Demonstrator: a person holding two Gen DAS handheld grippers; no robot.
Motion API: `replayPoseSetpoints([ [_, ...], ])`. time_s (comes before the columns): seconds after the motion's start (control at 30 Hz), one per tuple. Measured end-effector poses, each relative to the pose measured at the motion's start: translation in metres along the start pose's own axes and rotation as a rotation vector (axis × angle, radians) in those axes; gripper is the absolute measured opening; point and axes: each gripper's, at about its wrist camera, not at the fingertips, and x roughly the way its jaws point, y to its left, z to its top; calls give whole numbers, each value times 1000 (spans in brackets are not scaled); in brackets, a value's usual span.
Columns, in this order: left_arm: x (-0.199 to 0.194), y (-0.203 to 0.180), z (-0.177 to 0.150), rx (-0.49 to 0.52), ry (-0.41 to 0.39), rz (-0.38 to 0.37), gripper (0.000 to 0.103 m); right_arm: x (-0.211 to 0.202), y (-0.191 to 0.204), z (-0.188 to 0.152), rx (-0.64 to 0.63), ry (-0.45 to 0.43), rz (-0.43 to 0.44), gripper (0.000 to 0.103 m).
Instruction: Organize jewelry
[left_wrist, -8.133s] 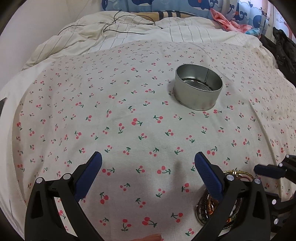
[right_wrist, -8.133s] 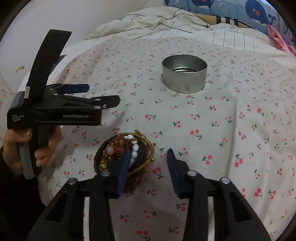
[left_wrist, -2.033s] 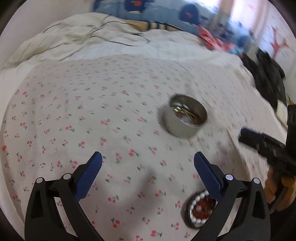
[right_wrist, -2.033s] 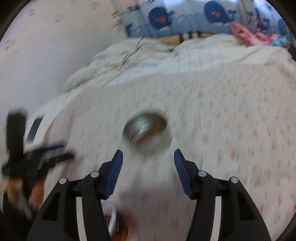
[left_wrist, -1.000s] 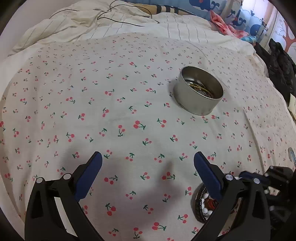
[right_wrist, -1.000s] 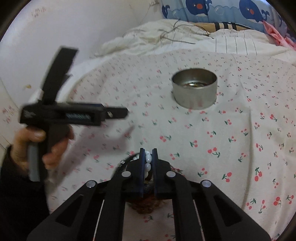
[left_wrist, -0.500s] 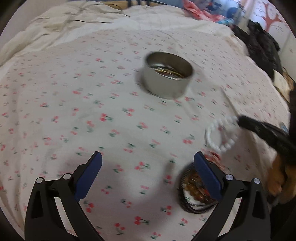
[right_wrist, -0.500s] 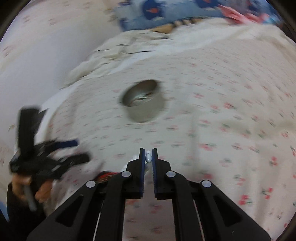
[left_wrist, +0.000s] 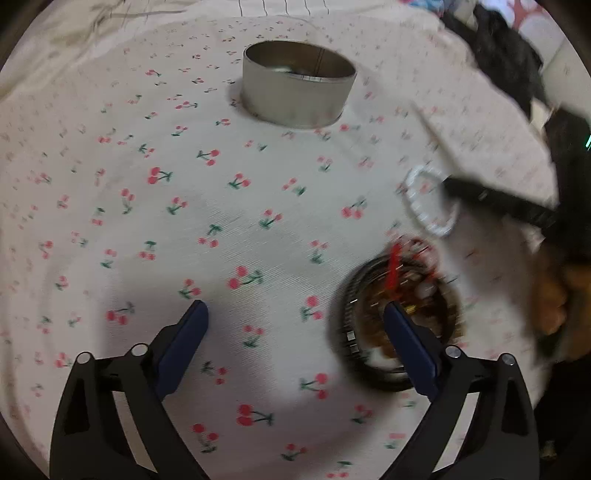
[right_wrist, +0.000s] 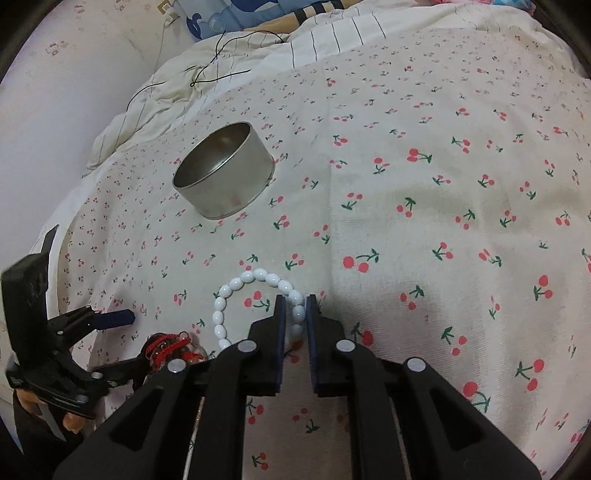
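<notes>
- Bedding with a cherry print (right_wrist: 424, 206) is covering the whole work area, with a striped quilt (right_wrist: 229, 74) bunching up at the far side.
- Round metal tin (right_wrist: 225, 173) is sitting on the sheet, far and left of the right gripper (right_wrist: 293, 308); judged from the task, this is where the bracelet is heading, so the coming move is a carry far and left, then a release over the open rim.
- Pile of dark and red bracelets (left_wrist: 402, 314) is lying near the right finger of the left gripper (left_wrist: 295, 325), whose fingers are standing wide apart with nothing between them.
- White bead bracelet (right_wrist: 251, 295) is hanging from the right gripper, its loop spreading left of the fingers; the jaws are opening slightly, yet one bead is still sitting between the pads.
- Right gripper is the nearer one to the bracelet; the left is nearer the pile.
- No readable writing is showing anywhere.
</notes>
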Motion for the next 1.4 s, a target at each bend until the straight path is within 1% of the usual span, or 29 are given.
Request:
replayPoseSetpoints([
  [0.03,0,-4,-2,22,-11,36,92,0,1,0,-6,2,-1,19],
  [0.1,-2,-9,-2,30,-28,48,90,1,3,-1,-14,3,-4,20],
  [0.17,-2,-12,-2,42,-31,29,84,2,4,-1,-18,11,-2,21],
  [0.2,-2,-13,-2,42,-32,22,82,3,4,-2,-21,14,-2,21],
  [0.27,-6,-18,-2,57,-57,9,71,4,5,-2,-25,18,-4,20],
  [0.3,-9,-21,-1,70,-73,2,71,4,5,-1,-23,19,-3,20],
  [0.4,-23,-32,3,101,-165,1,71,4,3,-1,-15,21,2,20],
  [0.43,-25,-34,5,113,-175,-6,71,3,3,-1,-15,21,3,20],
  [0.57,-18,-41,14,118,-176,-27,78,4,3,-1,-16,22,1,21],
  [0.7,-1,-49,30,114,-160,-49,78,3,3,-2,-17,24,4,22],
  [0.73,5,-54,30,120,-149,-54,75,4,2,-2,-18,24,4,22],
  [0.77,8,-56,30,130,-146,-51,62,4,2,-2,-18,25,4,22],
  [0.8,9,-61,28,149,-145,-53,54,4,2,-2,-19,26,5,23],
  [0.83,7,-65,27,170,-146,-62,36,4,3,-2,-20,27,5,23],
  [0.87,5,-68,26,184,-150,-61,23,4,2,-2,-21,27,6,24],
  [0.9,2,-69,25,195,-162,-43,22,4,3,-1,-21,27,6,24],
  [0.93,1,-67,24,190,-170,-33,19,4,3,-2,-22,27,6,24],
  [0.97,0,-64,24,180,-171,-39,13,4,3,-2,-23,27,5,25],
  [1.0,-1,-61,25,163,-171,-47,12,5,3,-2,-23,27,5,25],
  [1.03,-3,-57,26,146,-175,-62,8,5,3,-2,-23,27,6,25],
  [1.17,-14,-40,29,68,-197,-170,4,5,3,-2,-24,28,4,25],
  [1.3,-23,-24,29,-16,-226,-285,3,5,4,-2,-25,30,6,25],
  [1.4,-28,-18,30,-54,-245,-343,3,4,4,-2,-19,30,13,25],
])
